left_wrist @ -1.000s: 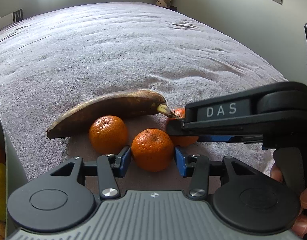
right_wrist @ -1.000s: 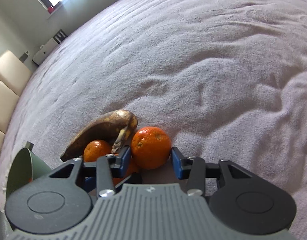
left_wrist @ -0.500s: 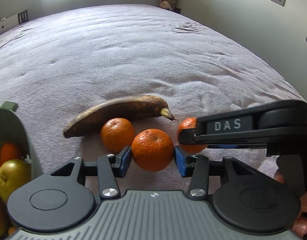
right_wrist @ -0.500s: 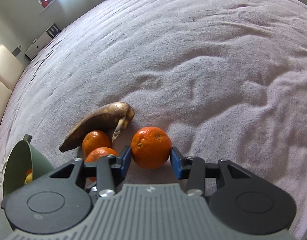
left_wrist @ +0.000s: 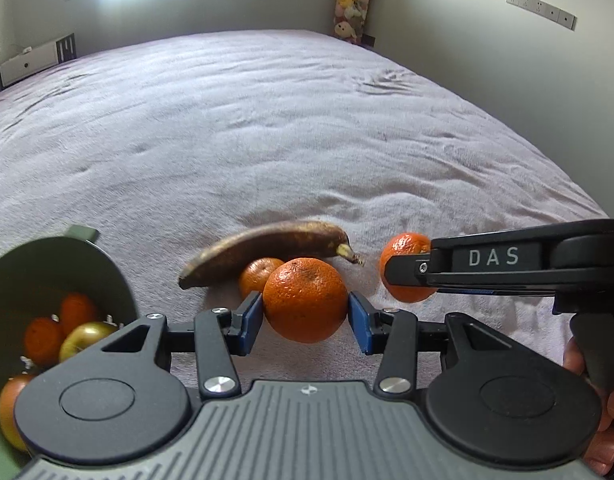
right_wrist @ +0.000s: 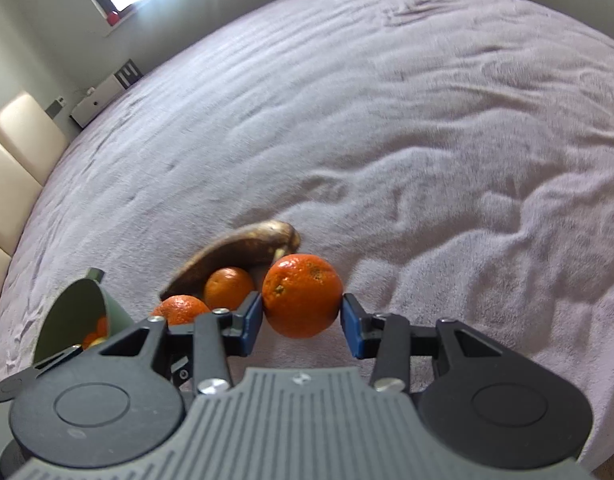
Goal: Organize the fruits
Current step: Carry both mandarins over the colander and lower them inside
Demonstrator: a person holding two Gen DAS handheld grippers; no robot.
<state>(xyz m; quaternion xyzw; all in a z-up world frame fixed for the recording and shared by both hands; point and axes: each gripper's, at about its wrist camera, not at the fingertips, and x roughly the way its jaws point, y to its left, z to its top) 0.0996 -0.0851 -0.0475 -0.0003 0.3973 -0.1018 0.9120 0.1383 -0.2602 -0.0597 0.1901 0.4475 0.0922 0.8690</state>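
My left gripper (left_wrist: 305, 318) is shut on an orange (left_wrist: 305, 300) and holds it above the bed cover. My right gripper (right_wrist: 302, 320) is shut on a second orange (right_wrist: 302, 295), also lifted; that orange shows in the left wrist view (left_wrist: 403, 254) beside the right gripper's black arm. A brown overripe banana (left_wrist: 267, 250) lies on the cover with a third orange (left_wrist: 255, 276) against it; both show in the right wrist view, banana (right_wrist: 243, 246), orange (right_wrist: 228, 287). The left gripper's orange (right_wrist: 179, 309) shows there too.
A green bowl (left_wrist: 11, 264) at the left holds several oranges and an apple (left_wrist: 85, 338); it also shows in the right wrist view (right_wrist: 73, 312). A wide wrinkled mauve bed cover (left_wrist: 267, 120) spreads behind. Cream chairs (right_wrist: 15, 152) stand at its left edge.
Both grippers have lifted their oranges up and back from the banana. The green bowl has come further into view at the left.
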